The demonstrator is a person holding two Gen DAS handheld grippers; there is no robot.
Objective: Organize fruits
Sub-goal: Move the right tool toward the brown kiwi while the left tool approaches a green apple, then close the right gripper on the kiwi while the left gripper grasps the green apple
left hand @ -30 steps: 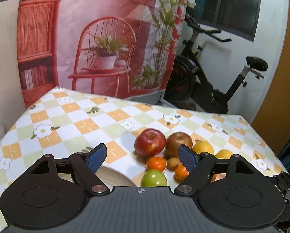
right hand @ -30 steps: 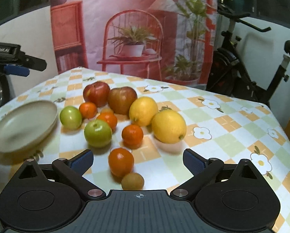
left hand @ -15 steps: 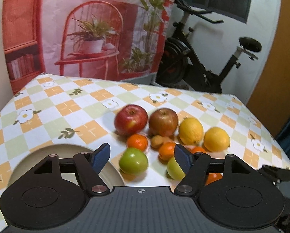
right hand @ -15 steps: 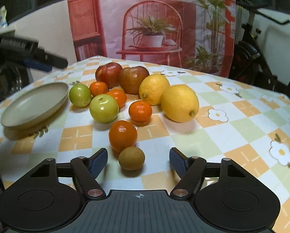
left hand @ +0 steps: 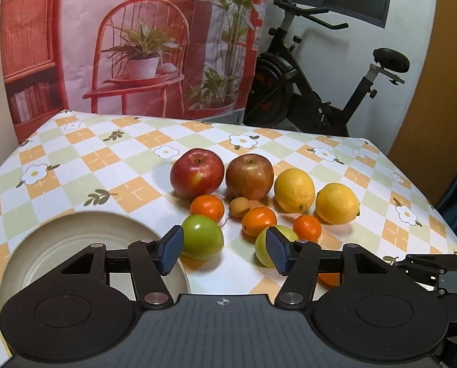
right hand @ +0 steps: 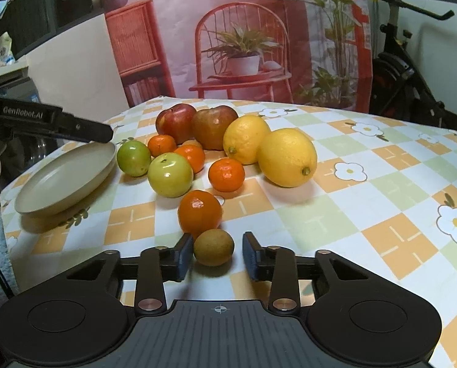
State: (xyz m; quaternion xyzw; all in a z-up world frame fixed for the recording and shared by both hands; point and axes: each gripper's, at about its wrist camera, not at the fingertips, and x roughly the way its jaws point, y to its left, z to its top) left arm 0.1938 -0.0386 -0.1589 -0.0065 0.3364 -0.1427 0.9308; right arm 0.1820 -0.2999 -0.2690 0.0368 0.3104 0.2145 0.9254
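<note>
Two red apples (left hand: pixel 197 173), two lemons (left hand: pixel 294 190), several mandarins (left hand: pixel 207 208), two green apples and small brown fruits lie clustered on the checked tablecloth. In the left wrist view my left gripper (left hand: pixel 224 250) is closing around a green apple (left hand: pixel 202 237). Its left pad is at the apple's side and its right pad is well clear. In the right wrist view my right gripper (right hand: pixel 216 256) is closing on a small brown fruit (right hand: pixel 213 251). A thin gap still shows at the right pad. A large mandarin (right hand: pixel 200 213) sits just behind it.
A beige plate (left hand: pixel 75 245) lies left of the fruit, partly under my left gripper, and shows again as the plate (right hand: pixel 62 178) in the right wrist view. The second green apple (right hand: pixel 170 176) is near it. An exercise bike (left hand: pixel 320 92) and a printed backdrop stand beyond the table's far edge.
Both grippers have sunk toward the table and their jaws have narrowed. The right one now brackets the small brown fruit, the left one the green apple.
</note>
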